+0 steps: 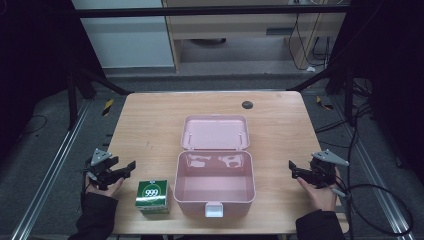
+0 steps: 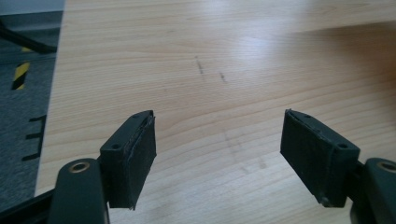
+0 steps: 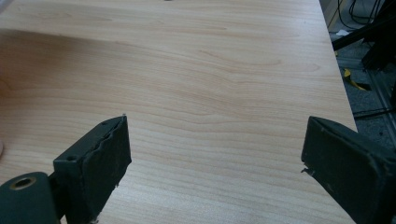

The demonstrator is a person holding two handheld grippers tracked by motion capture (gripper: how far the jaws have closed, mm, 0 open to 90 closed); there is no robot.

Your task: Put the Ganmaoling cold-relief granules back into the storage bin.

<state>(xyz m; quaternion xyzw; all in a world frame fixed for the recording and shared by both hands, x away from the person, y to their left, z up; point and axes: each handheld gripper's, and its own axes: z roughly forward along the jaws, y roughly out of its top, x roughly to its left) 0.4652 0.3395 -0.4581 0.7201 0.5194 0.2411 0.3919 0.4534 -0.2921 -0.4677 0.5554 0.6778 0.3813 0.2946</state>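
- My left gripper (image 1: 131,165) is hovering low over the counter (image 1: 150,120), well to the left of the pink box (image 1: 215,192), with its jaws standing wide apart and nothing between them.
- In the left gripper view, that left gripper (image 2: 219,154) is looking along bare wood grain carrying a few faint dark scuff marks (image 2: 200,65); grey floor with a yellow-and-black striped marker (image 2: 19,75) is showing past the counter edge.
- My left hand (image 1: 102,182) is wrapping the gripper body from below, with the grey three-cornered plate (image 1: 100,156) sitting on top.
- My right gripper (image 1: 292,168) is hanging to the right of the pink box, apart from it, pointing toward it, its jaws also spread wide and gripping nothing.
- In the right gripper view, the right gripper (image 3: 215,149) is facing plain counter, with black frame legs (image 3: 369,32) and cables beyond the far edge.
- My right hand (image 1: 320,192) is cradling that gripper, and its cable (image 1: 380,200) is looping off the counter's right side.
- The pink box is sitting open, near the counter's front edge, its lid (image 1: 215,132) lying back flat behind it and its white latch (image 1: 214,210) facing me.
- A green carton printed 999 (image 1: 153,196) is standing just left of the pink box, between it and my left hand.
- A small dark round spot (image 1: 247,104) is sitting on the counter beyond the lid.
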